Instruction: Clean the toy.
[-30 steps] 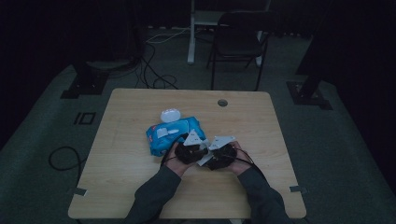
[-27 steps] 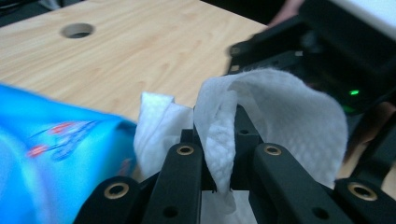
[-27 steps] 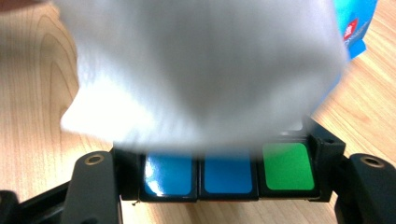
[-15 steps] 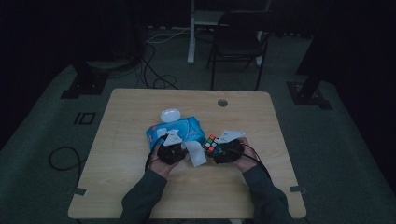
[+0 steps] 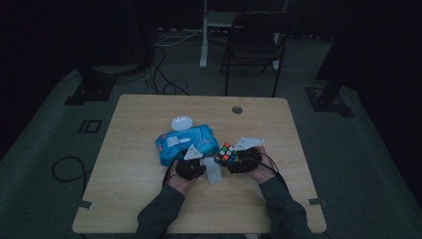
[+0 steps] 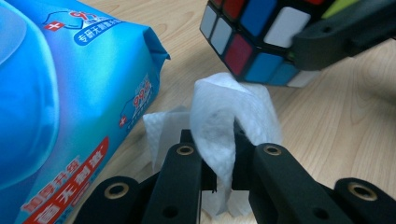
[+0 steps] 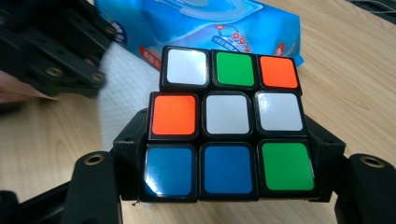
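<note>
A: What is the left gripper [image 6: 217,161] doing?

B: Its two black jaws are clamped together on a white, crumpled wet wipe [image 6: 231,116]. In the left gripper view the sheet folds up between them and flops over the top. From the high view, the wipe [image 5: 213,172] hangs just right of that gripper [image 5: 191,167], near the front middle of the light wooden table [image 5: 129,149].

A: And the right gripper [image 7: 224,154]?

B: It is closed on a black-framed puzzle cube with coloured stickers [image 7: 231,123], one jaw pressed against each side of the bottom row. The face toward its camera shows white, green and orange on top, orange and two whites in the middle, two blues and a green below. In the high view the cube [image 5: 226,153] sits at the left tip of the right gripper [image 5: 234,160], held above the table.

A: How close are wipe and cube?

B: Very near; in the left gripper view the cube [image 6: 261,42] is just beyond the wipe's top fold. I cannot tell whether they touch.

A: Anything else on the table?

B: A shiny blue plastic pack of wet wipes [image 5: 186,143] lies on the far left side of the grippers, with a small white rounded case [image 5: 182,123] just beyond it.
</note>
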